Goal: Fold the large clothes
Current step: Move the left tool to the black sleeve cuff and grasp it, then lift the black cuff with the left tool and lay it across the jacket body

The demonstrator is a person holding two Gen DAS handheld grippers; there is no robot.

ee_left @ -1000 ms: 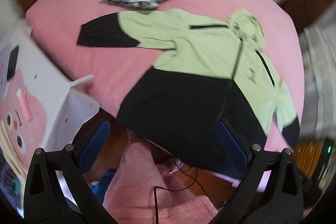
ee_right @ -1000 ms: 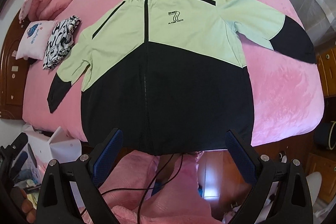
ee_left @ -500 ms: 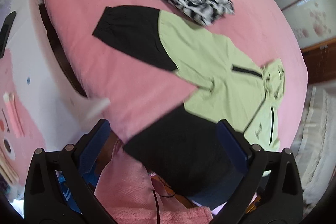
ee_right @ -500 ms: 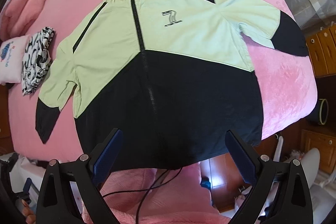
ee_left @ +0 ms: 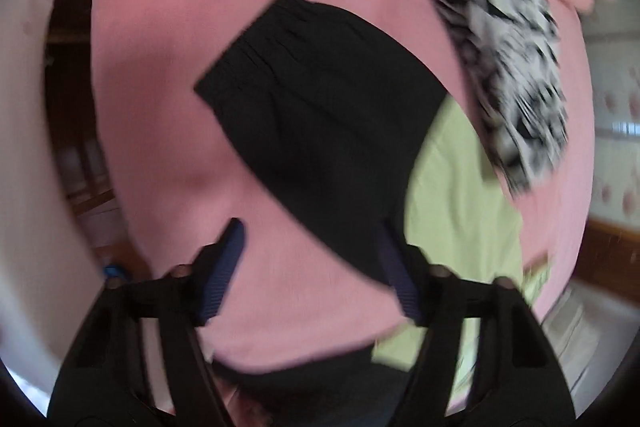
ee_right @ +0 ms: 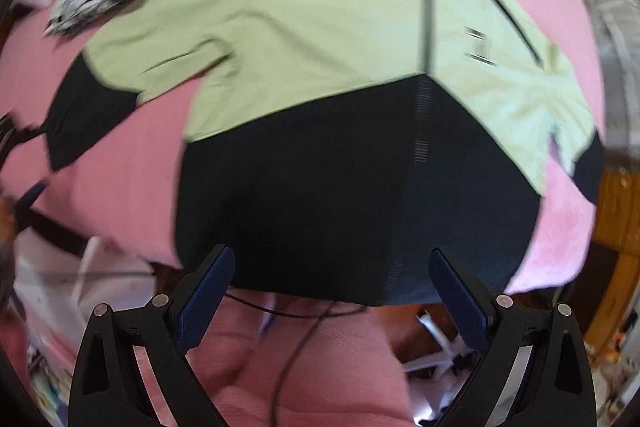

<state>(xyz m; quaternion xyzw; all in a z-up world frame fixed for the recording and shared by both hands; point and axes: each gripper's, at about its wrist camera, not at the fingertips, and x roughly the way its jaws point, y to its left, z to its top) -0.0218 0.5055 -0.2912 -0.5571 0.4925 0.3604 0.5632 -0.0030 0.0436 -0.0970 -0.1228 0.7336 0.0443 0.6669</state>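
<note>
- While the jacket (ee_right: 320, 75) lies flat and spread out on the pink bed (ee_right: 120, 163), both tongs have come much closer to it than they were a moment ago.
- In the left wrist view, the black sleeve end (ee_left: 320, 107) now fills the middle of the picture. A second ago the whole jacket was in view there, small and far off.
- The left tongs (ee_left: 308, 267) were wide a moment ago and are closing now. They look about half shut.
- The sleeve end sits up at 12 o'clock from the left tongs. Its edge shows just by the tip at 3 o'clock, but the picture is blurry and I cannot tell if they touch. Nothing looks pinched yet.
- The right tongs (ee_right: 332, 287) stay wide and hold nothing. The black bottom hem (ee_right: 340, 247) now lies right at their tips, at 12 o'clock. Before, it was farther away.
- A folded black-and-white cloth (ee_left: 508, 75) rests on the bed at 2 o'clock from the sleeve, apart from it.
- I think this means the first fold is about to start, with the left tongs going for the sleeve to bring it over the body. No fold is made yet.
</note>
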